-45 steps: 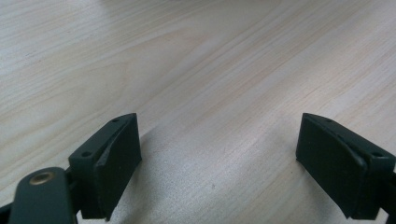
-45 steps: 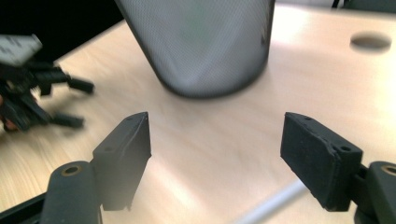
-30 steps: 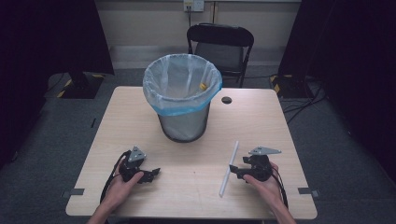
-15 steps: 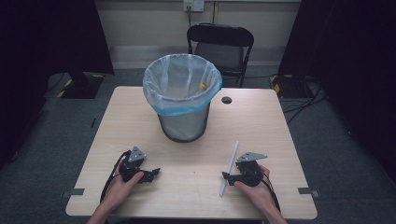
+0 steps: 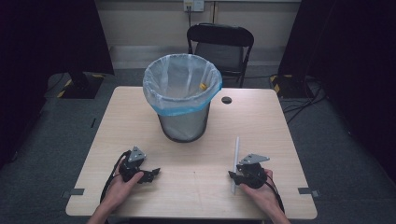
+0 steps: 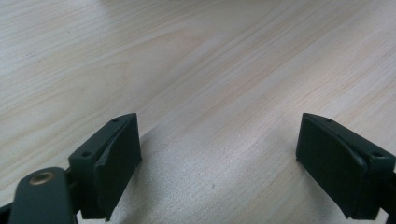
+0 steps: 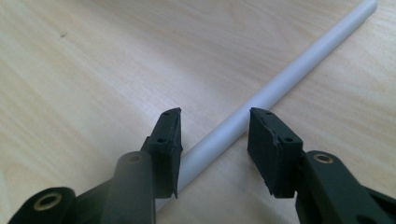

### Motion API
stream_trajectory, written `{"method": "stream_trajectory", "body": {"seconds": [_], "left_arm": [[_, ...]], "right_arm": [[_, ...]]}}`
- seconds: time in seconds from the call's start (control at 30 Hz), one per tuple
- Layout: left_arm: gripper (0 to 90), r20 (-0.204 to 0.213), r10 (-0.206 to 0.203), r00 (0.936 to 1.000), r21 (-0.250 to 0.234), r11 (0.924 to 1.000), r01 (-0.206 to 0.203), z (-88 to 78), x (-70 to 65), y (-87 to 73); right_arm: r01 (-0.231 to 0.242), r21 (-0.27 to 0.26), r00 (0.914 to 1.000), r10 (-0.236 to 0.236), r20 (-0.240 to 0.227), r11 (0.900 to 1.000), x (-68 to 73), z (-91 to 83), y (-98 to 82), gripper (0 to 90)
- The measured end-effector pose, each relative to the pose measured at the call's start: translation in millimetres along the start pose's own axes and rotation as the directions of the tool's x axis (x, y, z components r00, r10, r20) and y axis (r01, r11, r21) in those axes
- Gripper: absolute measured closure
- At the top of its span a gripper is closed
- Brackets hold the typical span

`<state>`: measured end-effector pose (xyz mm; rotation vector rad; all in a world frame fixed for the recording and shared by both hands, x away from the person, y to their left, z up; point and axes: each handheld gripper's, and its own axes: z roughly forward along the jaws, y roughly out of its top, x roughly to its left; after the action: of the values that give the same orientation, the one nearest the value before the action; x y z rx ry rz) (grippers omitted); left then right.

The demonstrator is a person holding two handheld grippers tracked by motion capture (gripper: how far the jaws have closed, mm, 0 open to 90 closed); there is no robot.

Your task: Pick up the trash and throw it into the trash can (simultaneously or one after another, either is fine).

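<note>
Right gripper (image 7: 214, 140): jaws parted astride the white tube (image 7: 285, 77), not yet clamped.
Left gripper (image 6: 219, 163): spread wide over bare table (image 6: 196, 56).

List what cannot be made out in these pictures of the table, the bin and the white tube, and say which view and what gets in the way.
1. High view: the yellow item in the bin is too small to identify.
2. High view: the near end of the white tube lies under the right gripper.
3. Right gripper view: the tube passes behind one of the fingers, so contact is uncertain.

Left tool (image 6: 219, 154) low, jaws spread wide, right tool (image 7: 215, 140) low, jaws partly closed
</note>
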<state>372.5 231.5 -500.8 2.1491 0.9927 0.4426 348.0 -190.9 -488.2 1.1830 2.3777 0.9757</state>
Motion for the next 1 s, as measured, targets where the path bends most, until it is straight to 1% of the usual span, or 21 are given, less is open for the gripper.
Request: {"method": "stream_trajectory", "body": {"seconds": [0.03,0.07,0.17,0.3,0.37,0.47,0.6,0.77,0.8,0.83,0.87,0.9,0.93,0.97,1.0], "left_arm": [[13.5,0.0,0.0,1.0,0.0,1.0,0.0,0.0,0.0,0.0],[13.5,0.0,0.0,1.0,-0.001,1.0,0.0,0.0,0.0,0.0],[13.5,0.0,0.0,1.0,-0.001,1.0,0.0,0.0,0.0,0.0],[13.5,0.0,0.0,1.0,-0.001,1.0,0.0,0.0,0.0,0.0],[13.5,0.0,0.0,1.0,-0.001,1.0,0.0,0.0,0.0,0.0],[13.5,0.0,0.0,1.0,-0.001,1.0,0.0,0.0,0.0,0.0],[13.5,0.0,0.001,1.0,-0.001,1.0,-0.001,0.0,0.1,0.0],[13.5,0.0,0.0,1.0,-0.001,1.0,0.0,0.0,0.0,0.0],[13.5,0.0,0.0,1.0,-0.001,1.0,0.0,0.0,0.0,0.0],[13.5,0.0,0.0,1.0,-0.001,1.0,0.0,0.0,0.0,0.0],[13.5,-0.001,0.0,1.0,-0.001,1.0,0.0,0.1,0.0,0.0],[13.5,-0.001,0.0,1.0,-0.001,1.0,0.0,0.1,0.0,0.0],[13.5,-0.001,0.0,1.0,-0.001,1.0,0.0,0.1,0.0,0.0],[13.5,-0.001,0.0,1.0,-0.002,1.0,0.0,0.1,-0.1,-0.1],[13.5,-0.001,0.0,1.0,-0.001,1.0,0.0,0.1,-0.1,-0.1]], "right_arm": [[0.0,0.0,1.0,0.0,0.0,1.0,0.0,0.0,0.0,55.3],[0.017,0.003,0.9998,-0.017,0.007,1.0,1.1,-3.6,-3.5,57.6],[0.024,0.007,0.9997,-0.024,0.007,1.0,1.7,-6.7,-6.3,58.6],[0.039,0.024,0.9992,-0.039,-0.001,0.999,3.2,-12.5,-9.7,67.2],[0.044,0.023,0.999,-0.044,-0.005,0.999,4.0,-13.7,-10.8,68.8],[0.051,0.043,0.9984,-0.05,-0.027,0.998,5.7,-19.3,-13.7,79.2],[0.037,0.048,0.9987,-0.035,-0.038,0.998,5.2,-20.7,-14.8,79.9],[0.048,0.039,0.9976,-0.047,-0.05,0.998,3.0,-20.6,-15.6,79.4],[0.05,0.039,0.9976,-0.048,-0.049,0.998,3.5,-20.7,-15.7,77.2],[0.042,0.039,0.9971,-0.04,-0.065,0.998,3.4,-20.6,-15.7,71.7],[0.042,0.046,0.9964,-0.038,-0.076,0.998,3.9,-20.6,-15.2,70.9],[0.042,0.046,0.9964,-0.038,-0.076,0.998,3.9,-20.6,-15.2,70.9],[0.057,0.054,0.997,-0.054,-0.055,0.997,7.1,-21.1,-14.9,71.1],[0.057,0.054,0.997,-0.054,-0.055,0.997,7.1,-21.1,-14.9,71.1],[0.058,0.066,0.9975,-0.055,-0.044,0.996,9.1,-23.8,-16.4,71.2]]}}
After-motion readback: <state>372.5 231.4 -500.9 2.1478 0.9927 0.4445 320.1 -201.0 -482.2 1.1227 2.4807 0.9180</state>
